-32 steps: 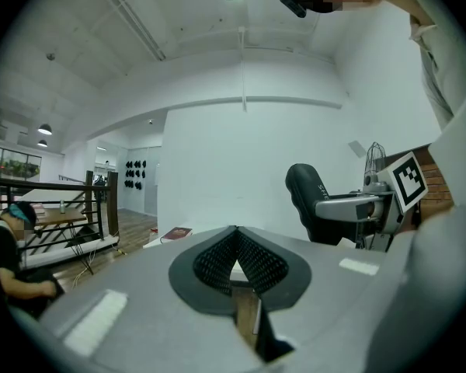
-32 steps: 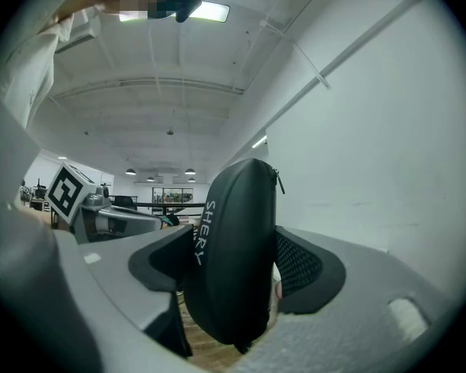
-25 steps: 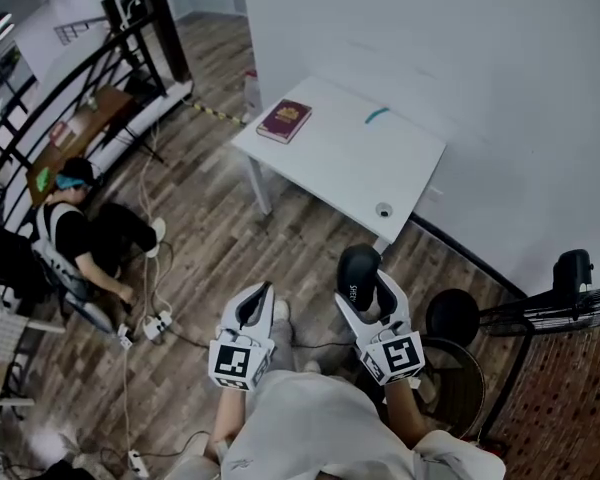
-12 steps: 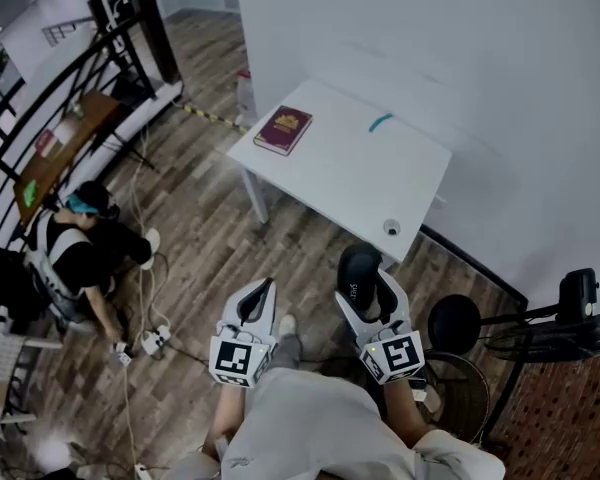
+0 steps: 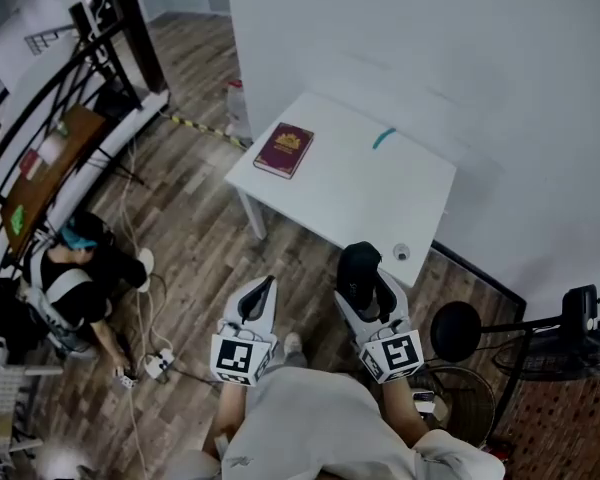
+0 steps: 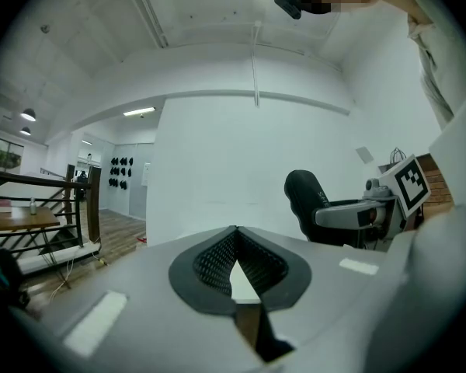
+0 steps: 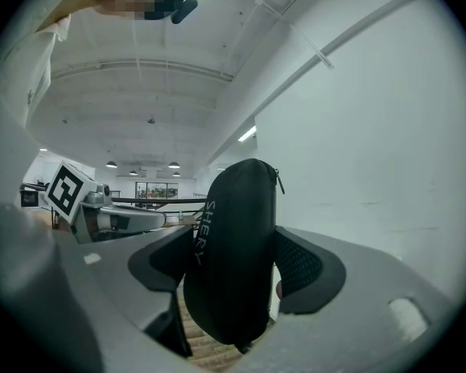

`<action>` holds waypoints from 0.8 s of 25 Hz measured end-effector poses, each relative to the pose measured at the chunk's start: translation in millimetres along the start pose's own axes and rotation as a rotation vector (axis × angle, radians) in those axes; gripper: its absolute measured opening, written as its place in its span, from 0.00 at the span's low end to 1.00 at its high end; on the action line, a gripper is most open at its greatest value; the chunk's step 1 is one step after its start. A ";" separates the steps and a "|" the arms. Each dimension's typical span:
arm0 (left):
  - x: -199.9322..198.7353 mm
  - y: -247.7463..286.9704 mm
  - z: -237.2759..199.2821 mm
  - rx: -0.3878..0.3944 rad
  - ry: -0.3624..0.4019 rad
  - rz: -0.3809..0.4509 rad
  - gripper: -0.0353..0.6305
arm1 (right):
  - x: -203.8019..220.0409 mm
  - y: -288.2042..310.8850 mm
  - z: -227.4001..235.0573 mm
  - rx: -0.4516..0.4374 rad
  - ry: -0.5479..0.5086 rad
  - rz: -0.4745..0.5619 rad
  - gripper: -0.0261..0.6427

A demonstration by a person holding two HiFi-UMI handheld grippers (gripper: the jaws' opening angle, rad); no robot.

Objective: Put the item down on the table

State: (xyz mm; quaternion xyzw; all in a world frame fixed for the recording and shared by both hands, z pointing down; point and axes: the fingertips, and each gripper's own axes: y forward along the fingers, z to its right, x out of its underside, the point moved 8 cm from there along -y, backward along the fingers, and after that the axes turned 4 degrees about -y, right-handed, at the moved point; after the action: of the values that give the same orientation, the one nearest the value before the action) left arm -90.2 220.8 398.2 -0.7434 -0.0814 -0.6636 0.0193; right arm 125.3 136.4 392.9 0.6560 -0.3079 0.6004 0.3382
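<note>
A black zippered case (image 5: 358, 271) (image 7: 234, 255) with pale lettering on its side stands upright between the jaws of my right gripper (image 5: 368, 288) (image 7: 237, 266), which is shut on it. I hold it in the air just short of the near edge of the white table (image 5: 360, 203). My left gripper (image 5: 257, 299) (image 6: 234, 261) is beside it over the wooden floor, its jaws shut with nothing between them. From the left gripper view the case (image 6: 304, 204) shows at the right.
On the table lie a dark red book (image 5: 285, 150) at the far left, a small teal object (image 5: 383, 139) near the wall and a small round cap (image 5: 401, 253) at the near right corner. A person (image 5: 75, 268) sits on the floor at left among cables. A black stool (image 5: 455, 331) stands at right.
The whole view has shifted forward: the table now lies closer to both grippers. The right gripper still holds the case and the left stays shut.
</note>
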 end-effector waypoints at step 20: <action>-0.3 61.0 -70.5 0.068 -0.014 -0.028 0.08 | -7.2 79.8 13.2 0.063 -0.007 -0.005 0.53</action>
State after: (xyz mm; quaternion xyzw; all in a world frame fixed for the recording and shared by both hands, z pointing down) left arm -150.6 151.0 411.1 -0.7458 -0.1141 -0.6554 0.0347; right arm 67.7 79.2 390.9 0.6691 -0.2885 0.6066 0.3180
